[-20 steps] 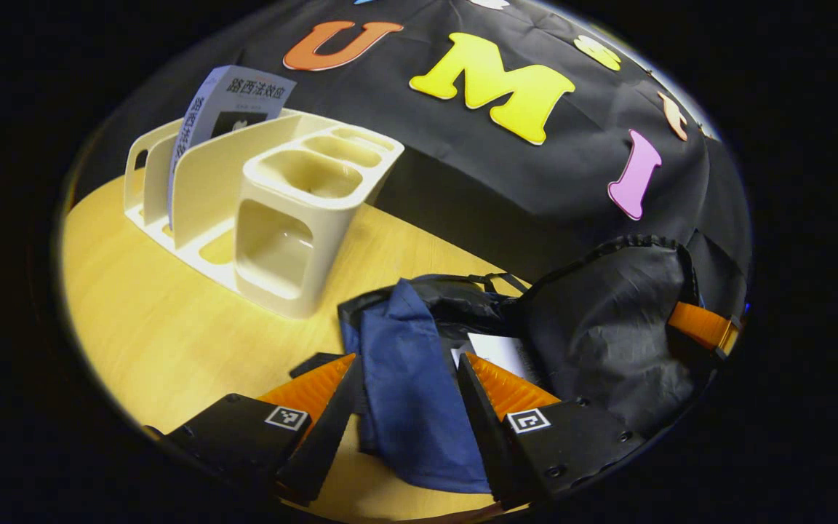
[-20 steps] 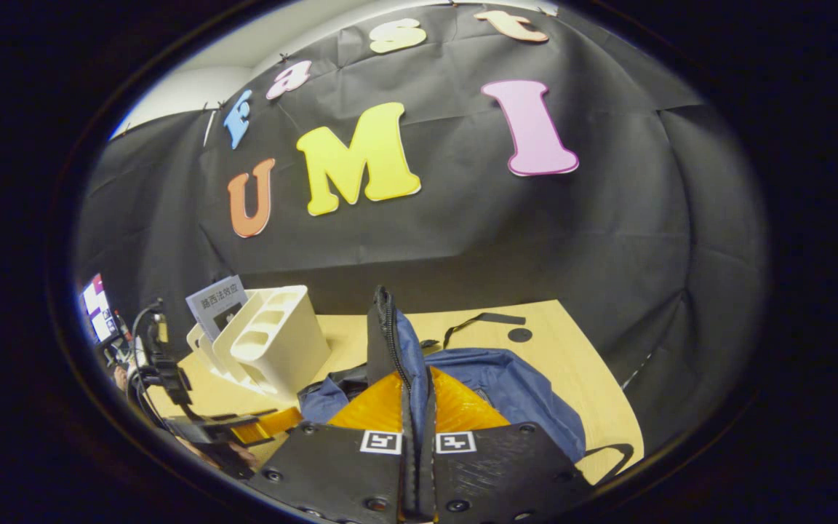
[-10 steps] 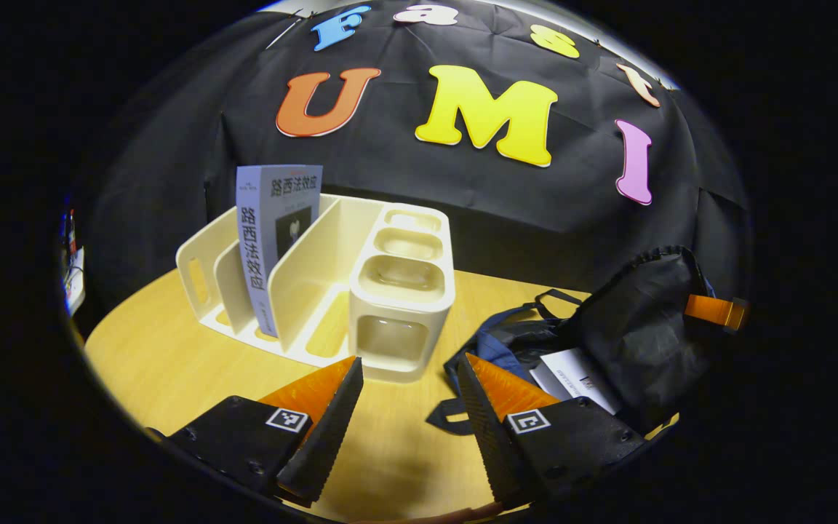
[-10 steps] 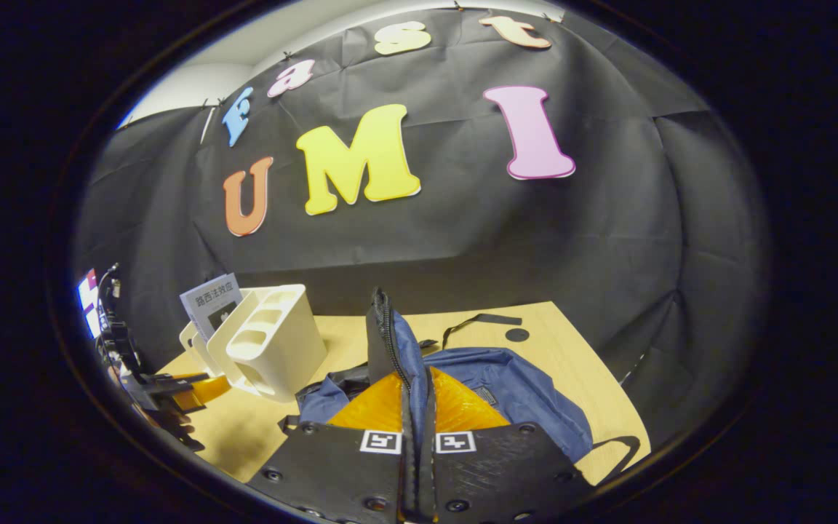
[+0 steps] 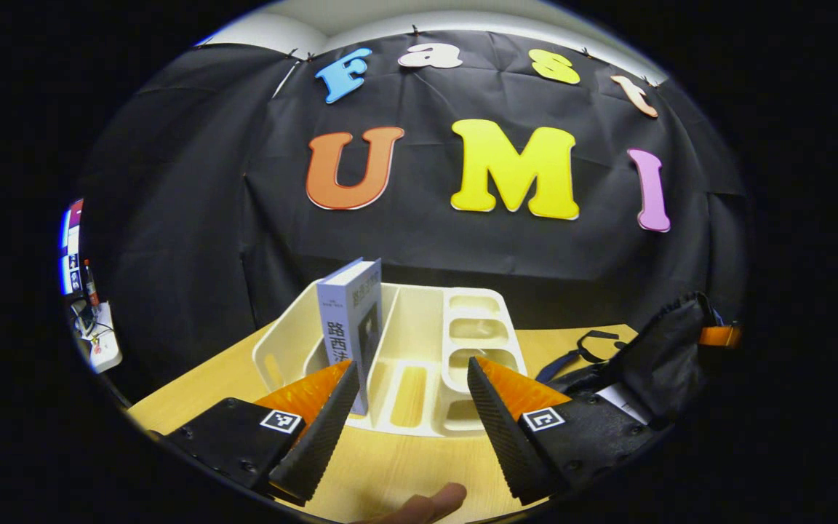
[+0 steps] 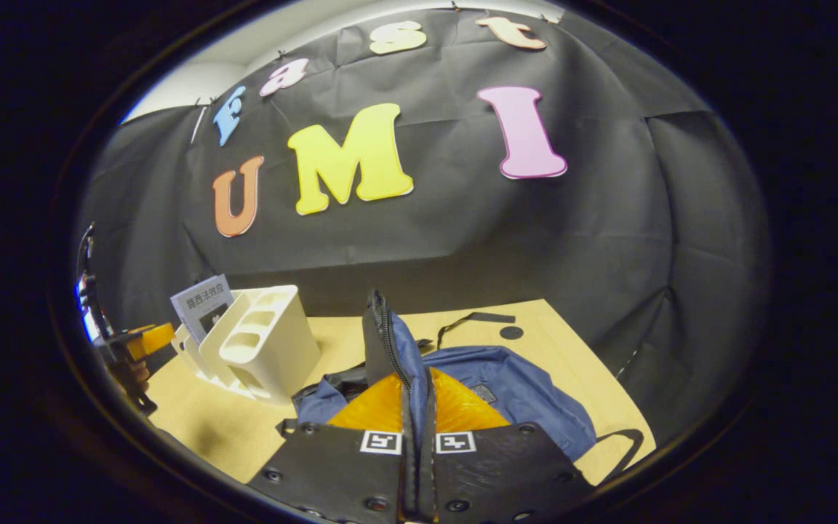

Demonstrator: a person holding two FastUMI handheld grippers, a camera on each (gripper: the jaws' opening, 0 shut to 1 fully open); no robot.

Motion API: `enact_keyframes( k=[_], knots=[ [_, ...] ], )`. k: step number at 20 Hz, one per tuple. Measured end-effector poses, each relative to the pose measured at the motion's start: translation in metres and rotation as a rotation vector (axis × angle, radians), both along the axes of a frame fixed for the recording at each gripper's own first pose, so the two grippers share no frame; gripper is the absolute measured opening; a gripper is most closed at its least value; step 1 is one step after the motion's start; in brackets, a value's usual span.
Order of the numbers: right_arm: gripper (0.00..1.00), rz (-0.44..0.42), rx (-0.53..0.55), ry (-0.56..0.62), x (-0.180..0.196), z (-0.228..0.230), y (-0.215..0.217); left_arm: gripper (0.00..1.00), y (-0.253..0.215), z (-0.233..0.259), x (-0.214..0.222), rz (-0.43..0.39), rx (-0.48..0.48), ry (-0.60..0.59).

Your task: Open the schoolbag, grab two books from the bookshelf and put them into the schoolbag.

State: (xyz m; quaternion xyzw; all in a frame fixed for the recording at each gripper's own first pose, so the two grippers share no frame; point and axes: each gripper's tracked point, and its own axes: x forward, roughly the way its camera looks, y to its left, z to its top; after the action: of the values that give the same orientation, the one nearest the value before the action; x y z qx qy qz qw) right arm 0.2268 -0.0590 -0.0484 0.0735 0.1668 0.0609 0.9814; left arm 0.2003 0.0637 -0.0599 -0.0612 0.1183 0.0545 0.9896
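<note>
Black cloth hangs behind the wooden desk (image 6: 579, 364). On it the cream bookshelf (image 5: 419, 349) holds one upright book (image 5: 350, 320) near the left edge. The left hand-held gripper (image 5: 410, 407) has its fingers apart, pointed at this book. The right hand-held gripper (image 6: 417, 415) is clamped on the schoolbag (image 6: 506, 397) flap, holding it up. Risk: one finger may push the book sideways, because it stands loose in its slot.

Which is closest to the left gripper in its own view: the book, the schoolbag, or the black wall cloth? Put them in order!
1. book, standing in the rack just past the left finger.
2. schoolbag, off to the right.
3. wall cloth, behind everything.
</note>
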Motion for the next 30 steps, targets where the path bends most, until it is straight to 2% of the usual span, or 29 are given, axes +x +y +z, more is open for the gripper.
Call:
enact_keyframes(
  k=[2,6,8,11,15,17,18,20,22,24,25,27,30],
  knots=[
    [0.02,0.007,-0.017,0.002,-0.001,0.001,0.001,0.94,0.013,0.012,0.009,0.008,-0.029,0.003],
    [0.01,0.019,-0.033,0.0,-0.003,0.004,0.003,0.94,0.048,0.051,0.035,0.05,0.05,-0.024],
    [0.02,0.024,-0.049,0.017,-0.003,0.001,0.003,0.93,0.053,0.072,0.052,0.034,0.041,-0.041],
    [0.02,0.036,-0.055,0.012,-0.005,0.007,0.007,0.93,0.064,0.074,0.082,0.025,0.076,-0.009],
    [0.02,0.05,-0.045,0.011,-0.008,0.003,0.008,0.93,0.061,0.055,0.112,-0.029,0.086,0.109],
    [0.02,0.055,-0.037,0.01,-0.01,0.001,0.005,0.93,0.066,0.05,0.124,-0.027,0.081,0.164],
    [0.02,0.057,-0.03,0.006,-0.01,0.001,0.003,0.93,0.07,0.048,0.13,-0.013,0.107,0.193],
    [0.02,0.055,-0.018,0.004,-0.011,0.0,-0.001,0.93,0.065,0.038,0.139,-0.057,0.156,0.257],
    [0.02,0.062,-0.019,0.002,-0.013,-0.003,-0.002,0.9,0.066,0.024,0.145,-0.062,0.207,0.345],
    [0.02,0.071,-0.02,-0.001,-0.015,-0.004,-0.001,0.91,0.062,0.019,0.15,-0.064,0.261,0.383],
    [0.02,0.075,-0.021,-0.007,-0.015,-0.004,0.0,0.9,0.055,0.01,0.148,-0.095,0.268,0.424],
    [0.02,0.084,-0.022,-0.018,-0.017,-0.004,0.001,0.92,0.058,0.0,0.155,-0.091,0.305,0.491],
    [0.04,0.09,-0.004,-0.016,-0.017,-0.009,0.002,0.9,0.057,-0.017,0.155,-0.09,0.332,0.593]
  ],
)
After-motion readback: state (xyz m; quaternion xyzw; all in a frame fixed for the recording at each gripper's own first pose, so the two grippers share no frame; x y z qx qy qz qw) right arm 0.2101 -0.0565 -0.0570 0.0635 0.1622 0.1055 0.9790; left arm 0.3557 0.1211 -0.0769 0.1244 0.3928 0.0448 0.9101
